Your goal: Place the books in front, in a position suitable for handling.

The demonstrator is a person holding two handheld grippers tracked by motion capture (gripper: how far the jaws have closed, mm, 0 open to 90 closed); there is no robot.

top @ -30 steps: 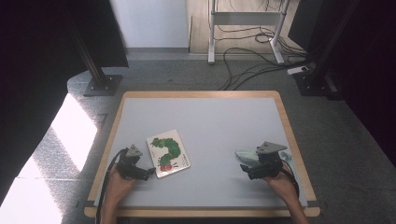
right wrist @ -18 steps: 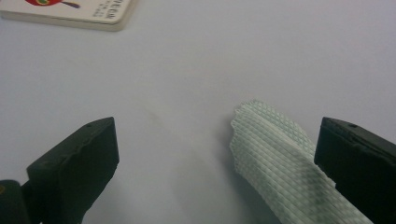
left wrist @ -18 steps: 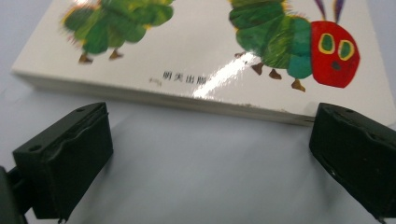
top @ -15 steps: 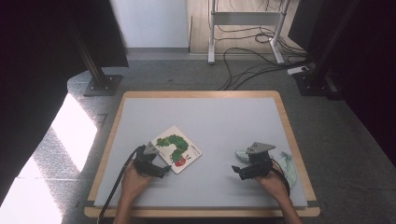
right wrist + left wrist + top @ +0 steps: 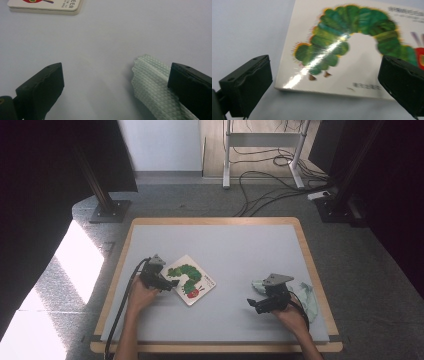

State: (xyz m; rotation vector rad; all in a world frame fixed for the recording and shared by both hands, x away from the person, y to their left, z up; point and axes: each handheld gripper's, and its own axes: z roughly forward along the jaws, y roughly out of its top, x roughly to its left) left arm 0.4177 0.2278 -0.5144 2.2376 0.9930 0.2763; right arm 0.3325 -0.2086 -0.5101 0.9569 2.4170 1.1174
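A white board book [image 5: 190, 279] with a green caterpillar on its cover lies flat on the grey table top [image 5: 240, 250], left of centre. My left gripper [image 5: 169, 284] is at the book's left edge, held by a hand. In the left gripper view the book [image 5: 352, 50] lies just ahead, its near edge between the jaws of the open left gripper [image 5: 328, 75]. My right gripper [image 5: 253, 304] is at the front right, open, with nothing between its fingers. In the right gripper view a pale green waffle cloth [image 5: 155, 85] lies by the right jaw of the right gripper [image 5: 117, 80].
The crumpled pale green cloth [image 5: 306, 295] lies near the table's right edge, behind my right hand. A wooden rim [image 5: 215, 220] frames the table. Cables [image 5: 270, 195] and a stand base [image 5: 109, 212] lie on the floor beyond it. The book's corner [image 5: 47, 6] shows at the top left of the right gripper view.
My left gripper has moved forward and right up to the book's left edge, and the book has turned slightly. My right gripper has drifted a little to the left.
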